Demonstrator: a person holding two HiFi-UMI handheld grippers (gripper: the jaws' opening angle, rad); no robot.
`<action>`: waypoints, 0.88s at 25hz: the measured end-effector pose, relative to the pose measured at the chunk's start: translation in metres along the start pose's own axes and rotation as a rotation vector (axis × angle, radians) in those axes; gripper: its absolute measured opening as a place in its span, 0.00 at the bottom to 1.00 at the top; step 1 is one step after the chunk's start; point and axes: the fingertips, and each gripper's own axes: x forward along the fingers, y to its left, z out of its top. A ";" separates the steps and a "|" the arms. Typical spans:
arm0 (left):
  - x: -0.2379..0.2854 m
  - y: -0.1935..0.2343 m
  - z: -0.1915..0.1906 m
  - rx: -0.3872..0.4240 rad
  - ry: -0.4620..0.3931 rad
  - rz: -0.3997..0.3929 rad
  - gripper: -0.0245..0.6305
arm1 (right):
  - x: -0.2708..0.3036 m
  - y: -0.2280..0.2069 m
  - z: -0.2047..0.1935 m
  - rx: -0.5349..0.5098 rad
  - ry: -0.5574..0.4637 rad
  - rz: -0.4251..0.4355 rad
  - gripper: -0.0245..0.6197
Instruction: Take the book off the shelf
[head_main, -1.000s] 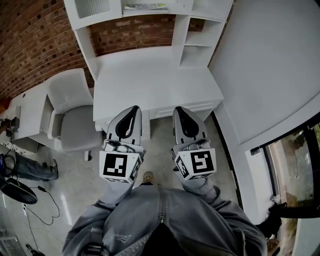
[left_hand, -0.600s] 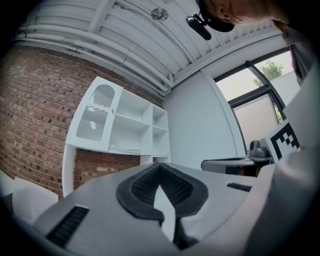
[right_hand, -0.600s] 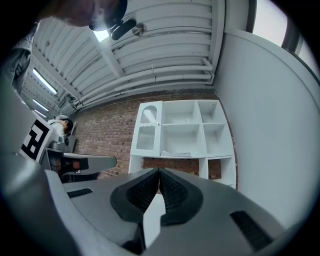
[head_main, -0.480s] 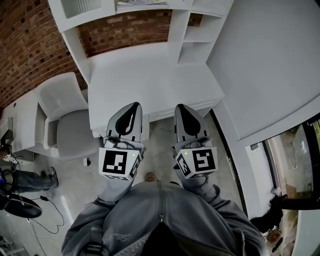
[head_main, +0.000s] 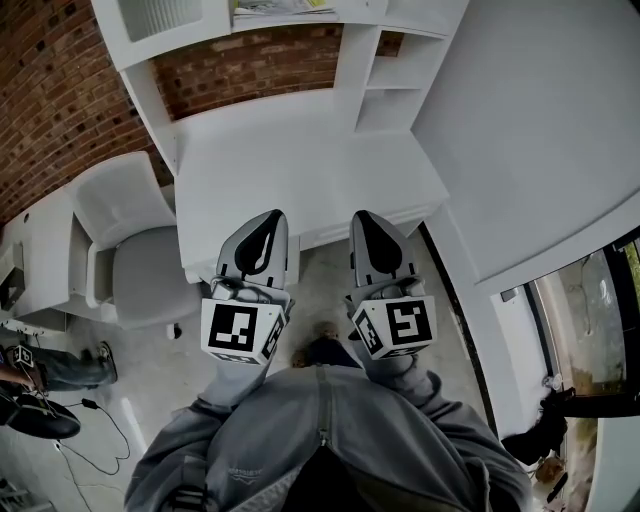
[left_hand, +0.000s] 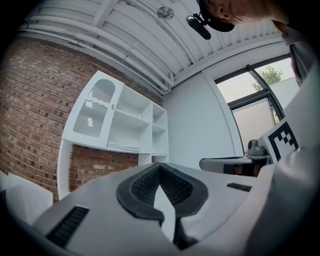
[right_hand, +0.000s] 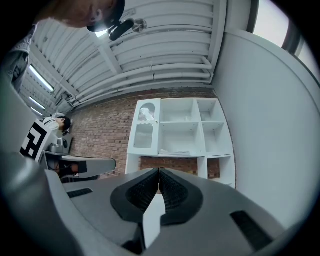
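Both claws shut, nothing between the jaws. Left gripper (head_main: 268, 216) and right gripper (head_main: 362, 216) are side by side at the front edge of the desk (head_main: 300, 160), well apart from the shelf (head_main: 352, 60). Book (head_main: 280, 8) lies flat in the shelf's wide middle bay. Chair (head_main: 140, 255) sits left of the desk.

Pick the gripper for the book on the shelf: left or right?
Right, marginally: the book lies almost straight ahead of the right gripper; from the left gripper it sits off-axis. Both shut.
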 end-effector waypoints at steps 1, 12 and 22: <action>0.000 0.002 0.000 -0.001 -0.001 0.002 0.04 | 0.002 0.001 0.000 0.002 0.000 0.005 0.08; 0.006 0.013 0.003 0.016 -0.035 0.025 0.04 | 0.019 0.005 0.005 -0.006 -0.045 0.056 0.08; 0.055 0.037 -0.007 0.019 -0.032 0.046 0.04 | 0.074 -0.019 -0.002 -0.003 -0.062 0.089 0.08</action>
